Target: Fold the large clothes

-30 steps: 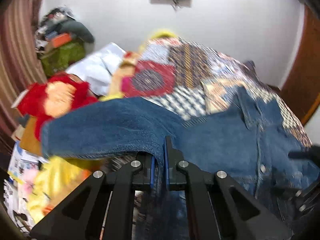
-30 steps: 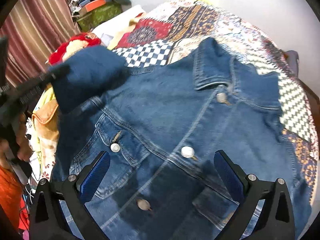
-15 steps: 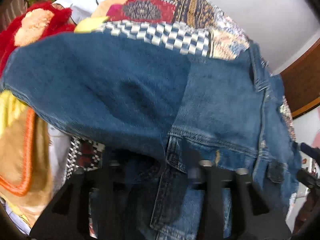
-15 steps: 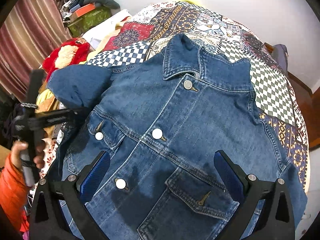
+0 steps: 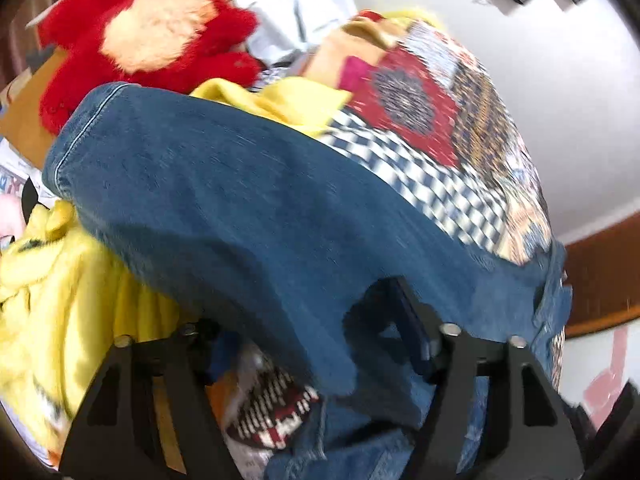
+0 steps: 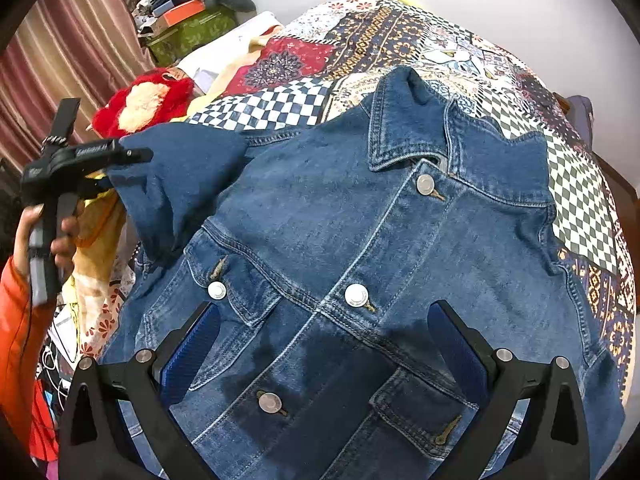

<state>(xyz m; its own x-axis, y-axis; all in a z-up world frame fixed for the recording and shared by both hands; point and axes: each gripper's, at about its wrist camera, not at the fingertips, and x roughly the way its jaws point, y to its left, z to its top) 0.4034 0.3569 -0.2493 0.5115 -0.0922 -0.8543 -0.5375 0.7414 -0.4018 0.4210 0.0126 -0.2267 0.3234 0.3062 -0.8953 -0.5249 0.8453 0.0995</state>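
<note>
Denim is the material of the task item: a blue jacket (image 6: 360, 260) lies front side up on a bed covered by a patchwork quilt (image 6: 400, 40), collar toward the far wall, buttons fastened down the placket. At the left edge of the right wrist view, a hand (image 6: 52, 236) in an orange sleeve (image 6: 16, 340) holds the left hand-held gripper (image 6: 136, 156), whose tip sits at the jacket's sleeve (image 6: 180, 184); that sleeve is bunched and raised at the bed's left border. In the left wrist view the sleeve drapes across the left hand-held gripper's jaws, which stand part open and have just been closing; the picture is blurred, so whether the pads press on the cloth cannot be told. A red plush toy (image 6: 144, 100) and yellow fabric (image 5: 60, 280) crowd the left side beyond the sleeve. Centre, the right hand-held gripper (image 6: 320, 356) hangs over the lower front panel, jaws wide open and holding nothing, one finger near each chest pocket. To the right, the jacket's other shoulder lies flat, with bare quilt beyond it up to the bed's right edge.
</note>
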